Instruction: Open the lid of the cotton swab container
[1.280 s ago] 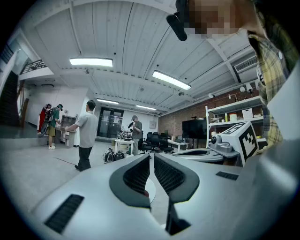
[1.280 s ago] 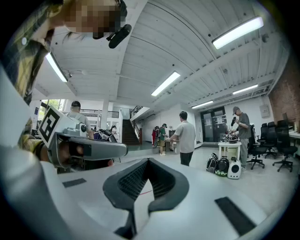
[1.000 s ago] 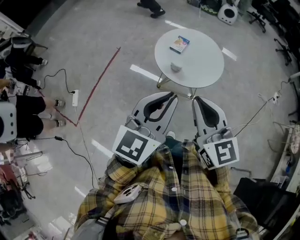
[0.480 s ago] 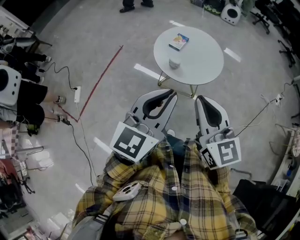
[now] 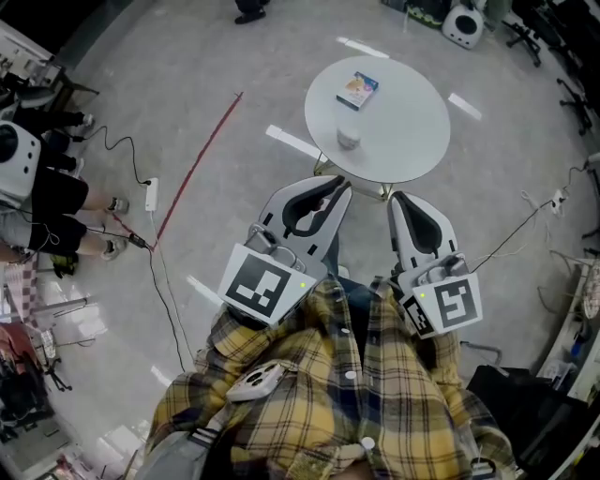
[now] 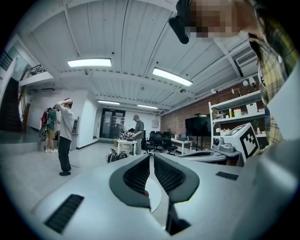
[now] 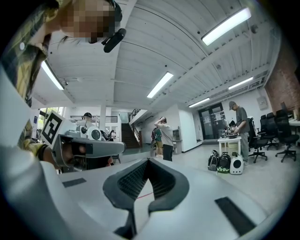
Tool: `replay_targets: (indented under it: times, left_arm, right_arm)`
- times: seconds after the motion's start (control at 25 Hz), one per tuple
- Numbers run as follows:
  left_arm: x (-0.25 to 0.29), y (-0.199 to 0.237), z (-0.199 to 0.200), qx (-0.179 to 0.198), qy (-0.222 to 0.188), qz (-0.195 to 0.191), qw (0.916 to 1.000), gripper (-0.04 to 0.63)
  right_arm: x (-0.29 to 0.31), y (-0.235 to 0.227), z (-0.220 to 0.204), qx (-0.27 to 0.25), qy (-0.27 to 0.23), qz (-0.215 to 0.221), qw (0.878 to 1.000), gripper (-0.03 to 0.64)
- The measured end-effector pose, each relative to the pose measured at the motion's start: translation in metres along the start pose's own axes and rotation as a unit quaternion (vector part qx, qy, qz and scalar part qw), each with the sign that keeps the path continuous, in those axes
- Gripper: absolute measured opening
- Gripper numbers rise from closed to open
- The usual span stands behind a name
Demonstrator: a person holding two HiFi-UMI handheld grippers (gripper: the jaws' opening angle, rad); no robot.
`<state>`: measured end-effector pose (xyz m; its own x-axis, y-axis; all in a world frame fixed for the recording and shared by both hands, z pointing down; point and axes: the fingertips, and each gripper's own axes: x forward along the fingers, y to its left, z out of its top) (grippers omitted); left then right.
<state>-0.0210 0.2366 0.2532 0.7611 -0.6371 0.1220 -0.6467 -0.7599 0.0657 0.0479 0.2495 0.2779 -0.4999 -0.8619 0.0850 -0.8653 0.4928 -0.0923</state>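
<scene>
A small pale round container point(image 5: 349, 136) stands on the near left part of a round white table point(image 5: 408, 141); its lid looks closed. A blue and yellow box point(image 5: 359, 90) lies farther back on the table. My left gripper point(image 5: 339, 185) and right gripper point(image 5: 396, 199) are held side by side just short of the table's near edge, both shut with nothing between the jaws. In the left gripper view the left gripper point(image 6: 151, 157) shows its ribbed pads together. In the right gripper view the right gripper point(image 7: 148, 161) is the same. Neither gripper view shows the container.
A red tape line point(image 5: 202, 155) crosses the grey floor on the left, with a power strip point(image 5: 150, 194) and cables beside it. A seated person point(image 5: 42, 202) is at the far left. Office chairs and a white device point(image 5: 459, 23) stand beyond the table. People stand in the room beyond.
Both grippers have come forward toward the table, so their tips now lie at its near edge. The feet at the top of the head view have nearly left the frame.
</scene>
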Motion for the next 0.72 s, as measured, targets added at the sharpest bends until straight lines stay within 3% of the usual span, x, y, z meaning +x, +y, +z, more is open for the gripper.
replay_targets:
  times: [0.72]
  left_arm:
    - [0.149, 0.176, 0.016, -0.026, 0.024, -0.042, 0.9985, 0.044]
  right_arm:
    - [0.195, -0.112, 0.005, 0.016, 0.04, -0.037, 0.998, 0.017]
